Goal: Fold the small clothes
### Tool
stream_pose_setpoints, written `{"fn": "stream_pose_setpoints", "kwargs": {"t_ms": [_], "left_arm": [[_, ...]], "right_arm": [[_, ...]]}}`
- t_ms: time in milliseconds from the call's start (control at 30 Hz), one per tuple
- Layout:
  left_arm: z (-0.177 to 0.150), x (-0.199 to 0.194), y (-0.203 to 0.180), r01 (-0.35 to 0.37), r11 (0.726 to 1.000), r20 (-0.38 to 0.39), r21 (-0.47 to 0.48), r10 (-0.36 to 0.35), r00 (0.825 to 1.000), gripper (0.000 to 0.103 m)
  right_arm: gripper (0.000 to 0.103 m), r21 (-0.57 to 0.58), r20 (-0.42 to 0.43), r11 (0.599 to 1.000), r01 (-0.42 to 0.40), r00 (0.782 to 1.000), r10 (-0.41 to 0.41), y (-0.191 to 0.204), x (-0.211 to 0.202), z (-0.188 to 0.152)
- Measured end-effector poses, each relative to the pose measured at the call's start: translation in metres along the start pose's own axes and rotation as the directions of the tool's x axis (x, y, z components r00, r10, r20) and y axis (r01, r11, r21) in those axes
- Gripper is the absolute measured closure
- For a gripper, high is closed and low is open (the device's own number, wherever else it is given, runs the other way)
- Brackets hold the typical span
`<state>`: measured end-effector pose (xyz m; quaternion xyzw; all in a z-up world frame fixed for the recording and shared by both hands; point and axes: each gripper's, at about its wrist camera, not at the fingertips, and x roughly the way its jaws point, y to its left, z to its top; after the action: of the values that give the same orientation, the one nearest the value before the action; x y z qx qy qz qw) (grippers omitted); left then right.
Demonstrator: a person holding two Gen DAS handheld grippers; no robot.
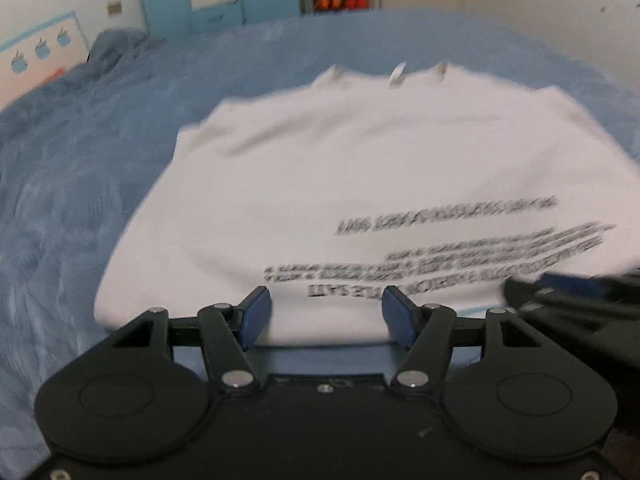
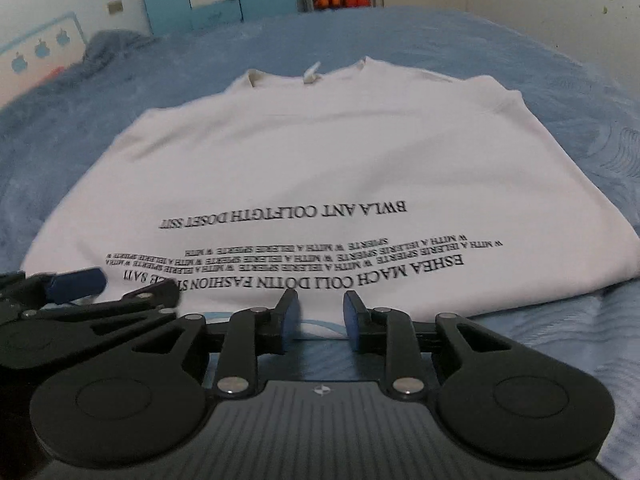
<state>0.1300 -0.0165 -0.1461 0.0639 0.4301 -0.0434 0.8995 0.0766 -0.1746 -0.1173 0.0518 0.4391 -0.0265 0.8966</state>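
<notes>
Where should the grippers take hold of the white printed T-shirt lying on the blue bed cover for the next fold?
Probably at the near hem of the white printed T-shirt, coming in low from the grippers' side. The shirt lies flat with its collar far away, so the hem is the free edge closest to the open left gripper and open right gripper. Each could pinch one hem corner.

Left gripper (image 1: 326, 312) held low and level, jaws spread wide, right gripper (image 2: 320, 316) positioned just beside it, jaws parted more narrowly, nothing gripped.
</notes>
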Motion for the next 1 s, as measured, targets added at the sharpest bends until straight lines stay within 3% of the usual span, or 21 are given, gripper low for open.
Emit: {"fn": "stream_pose_setpoints", "kwargs": {"t_ms": [100, 167, 367, 467, 667, 767, 800, 867, 933, 1000], "left_arm": [[0.002, 0.002, 0.012, -0.010, 1.000, -0.012, -0.025, 0.010, 1.000, 0.037], [0.009, -0.002, 0.024, -0.087, 0.995, 0.000, -0.047, 0.087, 0.996, 0.038], [0.008, 0.010, 0.076, -0.214, 0.970, -0.048, -0.118, 0.210, 0.977, 0.038], [0.008, 0.014, 0.096, -0.262, 0.953, -0.071, -0.153, 0.253, 0.965, 0.037], [0.004, 0.015, 0.106, -0.259, 0.954, -0.086, -0.151, 0.248, 0.965, 0.037], [0.008, 0.016, 0.105, -0.262, 0.955, -0.079, -0.139, 0.254, 0.964, 0.037], [0.009, 0.015, 0.104, -0.261, 0.955, -0.076, -0.140, 0.253, 0.965, 0.037], [0.010, 0.009, 0.100, -0.261, 0.955, -0.073, -0.140, 0.253, 0.965, 0.038], [0.011, 0.009, 0.100, -0.260, 0.955, -0.076, -0.141, 0.252, 0.965, 0.039], [0.012, 0.011, 0.100, -0.258, 0.956, -0.078, -0.140, 0.249, 0.965, 0.039]], "right_arm": [[0.073, 0.048, -0.003, 0.999, 0.008, 1.000, -0.008, -0.014, -0.005, 0.007], [0.073, 0.075, 0.002, 0.997, 0.033, 0.999, -0.033, -0.026, -0.010, 0.009], [0.076, 0.157, -0.011, 0.987, 0.038, 0.999, -0.037, -0.064, -0.016, 0.008], [0.076, 0.171, -0.002, 0.980, 0.103, 0.995, -0.105, -0.076, -0.019, 0.009], [0.076, 0.223, -0.014, 0.959, 0.175, 0.984, -0.176, -0.116, -0.024, 0.010], [0.074, 0.222, -0.019, 0.930, 0.293, 0.955, -0.296, -0.139, -0.032, 0.012], [0.073, 0.274, -0.019, 0.921, 0.277, 0.959, -0.282, -0.151, -0.038, 0.011], [0.055, 0.414, -0.025, 0.890, 0.188, 0.980, -0.196, -0.173, -0.046, 0.004], [0.043, 0.534, -0.020, 0.838, 0.109, 0.993, -0.117, -0.185, -0.048, -0.004], [0.042, 0.587, -0.018, 0.804, 0.091, 0.995, -0.100, -0.186, -0.048, -0.014]]}}
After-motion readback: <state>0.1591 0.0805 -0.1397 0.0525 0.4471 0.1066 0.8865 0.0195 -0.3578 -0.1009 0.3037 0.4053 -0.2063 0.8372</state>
